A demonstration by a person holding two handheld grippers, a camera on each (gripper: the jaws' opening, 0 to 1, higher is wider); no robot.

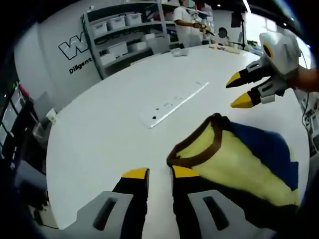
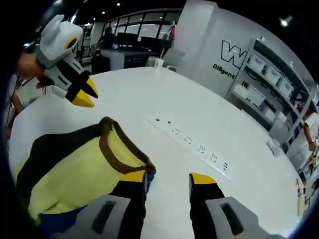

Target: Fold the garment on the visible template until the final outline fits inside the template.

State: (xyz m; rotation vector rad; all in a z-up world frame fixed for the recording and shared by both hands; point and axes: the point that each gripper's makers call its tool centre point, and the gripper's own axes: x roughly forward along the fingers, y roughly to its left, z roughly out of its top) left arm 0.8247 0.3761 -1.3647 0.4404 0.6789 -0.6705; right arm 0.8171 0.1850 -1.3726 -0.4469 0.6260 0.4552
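Two pairs of tongs, left (image 1: 159, 173) and right (image 2: 168, 176), hover with jaws apart beside a yellow, brown-collared garment (image 1: 239, 162) lying on the white tabletop (image 1: 109, 119), gripping nothing.

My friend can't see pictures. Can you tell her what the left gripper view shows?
A yellow garment with a brown collar and blue part lies bunched on a white table, beside the left gripper. The right gripper hovers above it, yellow-tipped fingers apart; shelves stand behind.

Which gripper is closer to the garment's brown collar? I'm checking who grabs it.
The right gripper: its jaw tip overlaps the brown collar of the yellow garment. The left gripper hovers apart, above the table.
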